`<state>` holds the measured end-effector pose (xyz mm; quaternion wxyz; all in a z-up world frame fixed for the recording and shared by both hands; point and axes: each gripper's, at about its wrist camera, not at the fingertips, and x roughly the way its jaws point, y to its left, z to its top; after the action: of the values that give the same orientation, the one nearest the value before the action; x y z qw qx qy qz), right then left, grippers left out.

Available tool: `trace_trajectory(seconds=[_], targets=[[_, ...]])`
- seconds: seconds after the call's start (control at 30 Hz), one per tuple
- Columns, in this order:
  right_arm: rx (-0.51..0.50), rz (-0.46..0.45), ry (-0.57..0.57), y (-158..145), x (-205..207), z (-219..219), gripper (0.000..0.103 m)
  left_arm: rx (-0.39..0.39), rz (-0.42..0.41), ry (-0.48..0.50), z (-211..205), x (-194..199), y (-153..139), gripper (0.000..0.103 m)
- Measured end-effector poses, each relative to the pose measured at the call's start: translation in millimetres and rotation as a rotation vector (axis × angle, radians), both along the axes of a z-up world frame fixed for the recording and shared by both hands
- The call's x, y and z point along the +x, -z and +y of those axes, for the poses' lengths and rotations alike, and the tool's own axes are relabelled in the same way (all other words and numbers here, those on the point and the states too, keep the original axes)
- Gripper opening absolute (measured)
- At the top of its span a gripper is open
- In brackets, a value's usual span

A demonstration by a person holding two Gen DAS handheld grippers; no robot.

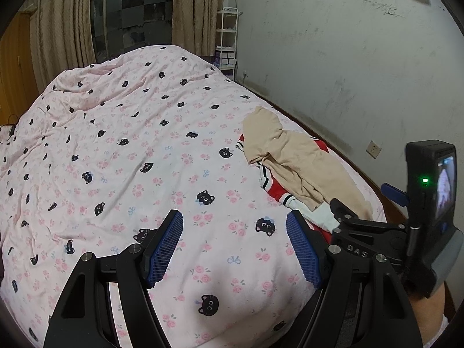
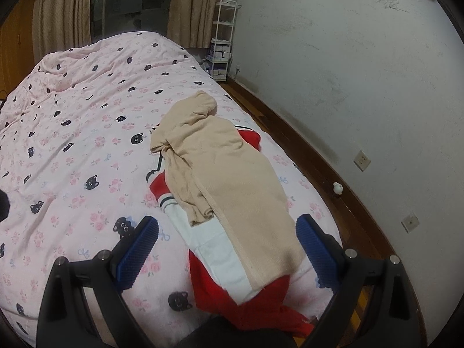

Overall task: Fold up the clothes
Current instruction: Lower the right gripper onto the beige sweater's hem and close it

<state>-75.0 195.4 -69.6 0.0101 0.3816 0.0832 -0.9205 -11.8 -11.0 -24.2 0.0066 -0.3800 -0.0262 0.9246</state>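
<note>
Clothes lie in a heap on the right side of a bed: a beige hooded top point(image 2: 232, 179) draped over a red and white garment point(image 2: 214, 249) with striped trim. The right gripper point(image 2: 229, 249) hovers above the near end of the heap, its blue-padded jaws spread wide and empty. The left gripper point(image 1: 235, 249), jaws equally wide apart and holding nothing, hangs over bare bedding beside the pile. Most of the red and white garment is hidden beneath the beige top, and its near end is cut off by the frame. The bed is covered by a pink quilt point(image 1: 130, 145) printed with cat faces and roses. Beyond stand beige curtains point(image 1: 197, 11), a white shelf rack point(image 1: 227, 40) and a scuffed wall point(image 2: 348, 72) with sockets.
</note>
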Motion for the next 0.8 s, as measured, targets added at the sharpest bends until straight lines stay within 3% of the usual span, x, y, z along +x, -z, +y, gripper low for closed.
trace_trajectory(seconds=[0.23, 0.3, 0.37, 0.4, 0.8], targets=[[0.006, -0.044, -0.011, 28, -24, 1, 0.094, -0.003, -0.008, 0.007, -1, -6, 5, 0.069], [-0.008, -0.069, -0.009, 36, -30, 5, 0.081, -0.004, -0.011, 0.009, -1, -8, 8, 0.069], [-0.015, -0.098, -0.002, 45, -36, 9, 0.060, 0.003, -0.018, 0.010, -2, -10, 10, 0.069], [-0.017, -0.113, 0.001, 49, -39, 11, 0.059, 0.005, -0.022, 0.011, -2, -11, 12, 0.069], [-0.001, -0.127, -0.019, 65, -50, 20, 0.057, 0.033, -0.060, 0.005, -9, -25, 25, 0.069]])
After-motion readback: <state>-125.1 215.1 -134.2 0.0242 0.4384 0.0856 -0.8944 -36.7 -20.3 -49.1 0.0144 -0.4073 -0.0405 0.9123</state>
